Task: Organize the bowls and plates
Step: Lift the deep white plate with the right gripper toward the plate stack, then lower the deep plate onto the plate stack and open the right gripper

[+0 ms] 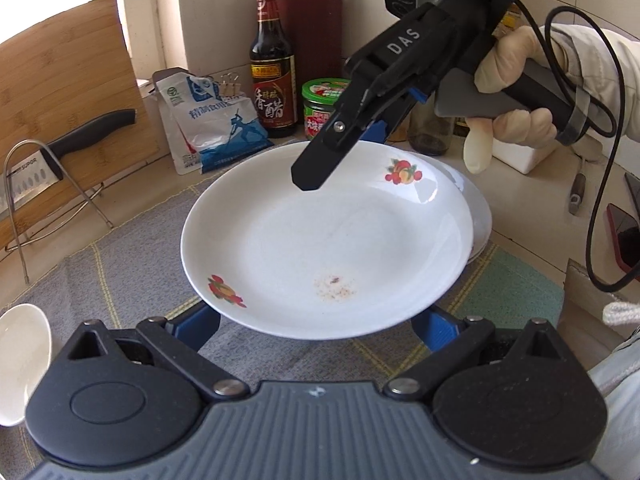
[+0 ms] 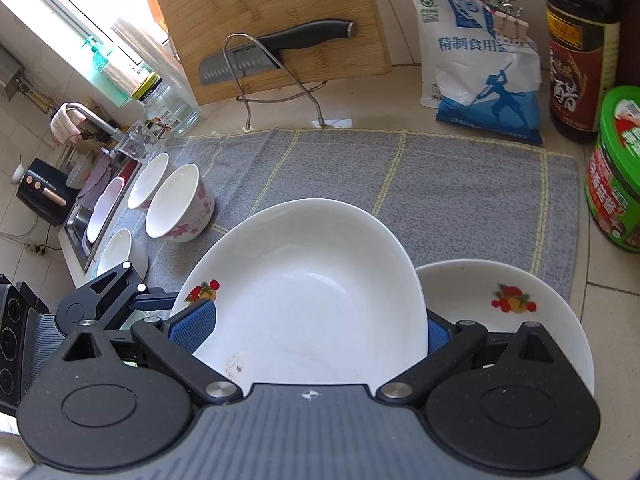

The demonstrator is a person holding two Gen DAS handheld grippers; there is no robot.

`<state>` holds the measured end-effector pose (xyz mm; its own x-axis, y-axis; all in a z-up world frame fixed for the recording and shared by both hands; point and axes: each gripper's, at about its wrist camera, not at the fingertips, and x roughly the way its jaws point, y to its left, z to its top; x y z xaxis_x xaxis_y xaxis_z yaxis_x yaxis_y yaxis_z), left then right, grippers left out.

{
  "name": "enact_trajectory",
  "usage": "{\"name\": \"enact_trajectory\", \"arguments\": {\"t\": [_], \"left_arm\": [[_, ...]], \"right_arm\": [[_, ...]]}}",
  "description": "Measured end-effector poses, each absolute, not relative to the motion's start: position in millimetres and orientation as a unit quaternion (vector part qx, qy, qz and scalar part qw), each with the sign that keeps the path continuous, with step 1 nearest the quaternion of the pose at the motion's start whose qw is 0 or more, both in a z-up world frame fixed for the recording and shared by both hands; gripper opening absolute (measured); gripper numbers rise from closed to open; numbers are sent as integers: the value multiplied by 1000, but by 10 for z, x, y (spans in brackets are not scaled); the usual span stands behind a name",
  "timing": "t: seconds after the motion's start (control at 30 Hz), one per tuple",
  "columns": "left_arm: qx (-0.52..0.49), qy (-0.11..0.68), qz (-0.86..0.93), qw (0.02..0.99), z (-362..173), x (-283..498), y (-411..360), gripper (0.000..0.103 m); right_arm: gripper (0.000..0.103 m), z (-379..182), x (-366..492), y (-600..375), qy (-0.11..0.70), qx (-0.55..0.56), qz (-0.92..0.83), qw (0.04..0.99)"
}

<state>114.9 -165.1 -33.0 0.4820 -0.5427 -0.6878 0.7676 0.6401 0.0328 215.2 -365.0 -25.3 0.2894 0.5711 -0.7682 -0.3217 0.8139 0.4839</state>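
Observation:
A white plate with fruit prints (image 1: 324,240) is lifted above the grey mat (image 1: 132,272); it shows in the right wrist view too (image 2: 316,292). A second fruit-print plate (image 2: 516,304) lies on the mat under and beside it, its rim peeking out in the left wrist view (image 1: 480,216). My right gripper (image 1: 320,168) comes from the upper right, one finger over the plate's far rim, one under; its blue pads (image 2: 192,326) sit on either side of the plate. My left gripper (image 1: 320,330) has blue pads beside the near rim. Several bowls (image 2: 176,204) stand at the mat's left end.
Behind the mat stand a salt bag (image 1: 212,128), a vinegar bottle (image 1: 272,68), a green-lidded jar (image 1: 324,108) and a knife block (image 1: 310,36). A cutting board with a knife (image 2: 276,44) leans in a wire rack. A sink (image 2: 80,216) lies left. A phone (image 1: 624,236) lies right.

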Motion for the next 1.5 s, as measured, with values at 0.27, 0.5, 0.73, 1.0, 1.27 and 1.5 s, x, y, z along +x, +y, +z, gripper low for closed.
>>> {"name": "enact_trajectory", "arguments": {"t": [0.27, 0.5, 0.73, 1.0, 1.27, 1.5], "left_arm": [[186, 324, -428, 823, -348, 1120, -1879, 101], [195, 324, -456, 805, -403, 1095, -2063, 101], [202, 326, -470, 795, -436, 1115, -2158, 101], [206, 328, -476, 790, -448, 1163, -2219, 101], [205, 335, -478, 786, -486, 1248, -2264, 101], [210, 333, -479, 784, -515, 1318, -2285, 101]], "right_arm": [[103, -272, 1896, -3937, 522, 141, 242, 806], [103, -314, 1731, -4168, 524, 157, 214, 809], [103, -378, 1650, -4324, 526, 169, 196, 810], [103, -411, 1608, -4420, 526, 176, 188, 810], [103, -427, 1580, -4462, 525, 180, 181, 812], [103, -434, 1545, -4486, 524, 183, 173, 813]]}}
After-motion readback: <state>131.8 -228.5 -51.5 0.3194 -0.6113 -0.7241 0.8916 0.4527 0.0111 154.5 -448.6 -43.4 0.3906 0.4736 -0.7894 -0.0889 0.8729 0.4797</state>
